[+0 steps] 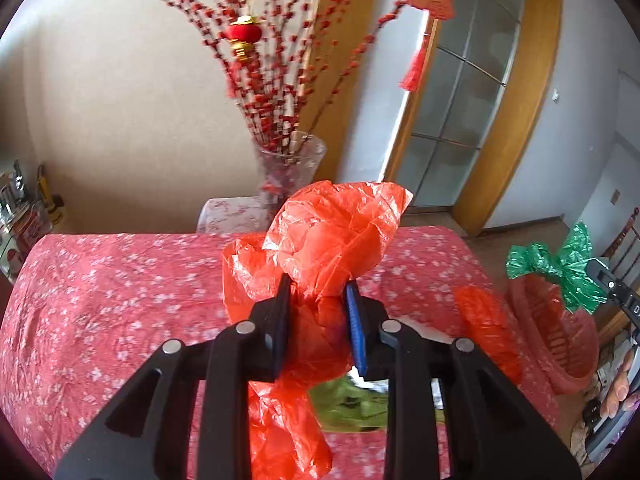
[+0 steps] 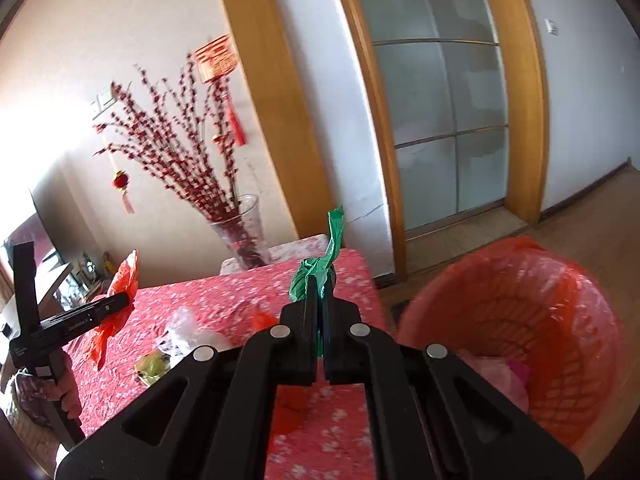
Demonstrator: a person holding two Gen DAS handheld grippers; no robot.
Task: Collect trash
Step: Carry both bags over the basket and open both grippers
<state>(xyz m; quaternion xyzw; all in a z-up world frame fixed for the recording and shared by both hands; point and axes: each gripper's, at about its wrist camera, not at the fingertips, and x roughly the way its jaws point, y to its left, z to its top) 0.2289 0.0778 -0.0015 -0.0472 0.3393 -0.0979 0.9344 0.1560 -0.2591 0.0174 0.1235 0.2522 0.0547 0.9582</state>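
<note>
My left gripper is shut on a crumpled red plastic bag and holds it above the table with the red flowered cloth. It also shows in the right wrist view, at the left. My right gripper is shut on a green plastic bag, held at the table's right edge beside the red bin. The green bag also shows in the left wrist view above the bin. Clear plastic wrap, a green wrapper and small red scraps lie on the table.
A glass vase with red blossom branches stands on a small stand behind the table. A wood-framed glass door is behind the bin. The bin has a red liner and some pink trash inside. A shelf with bottles is at far left.
</note>
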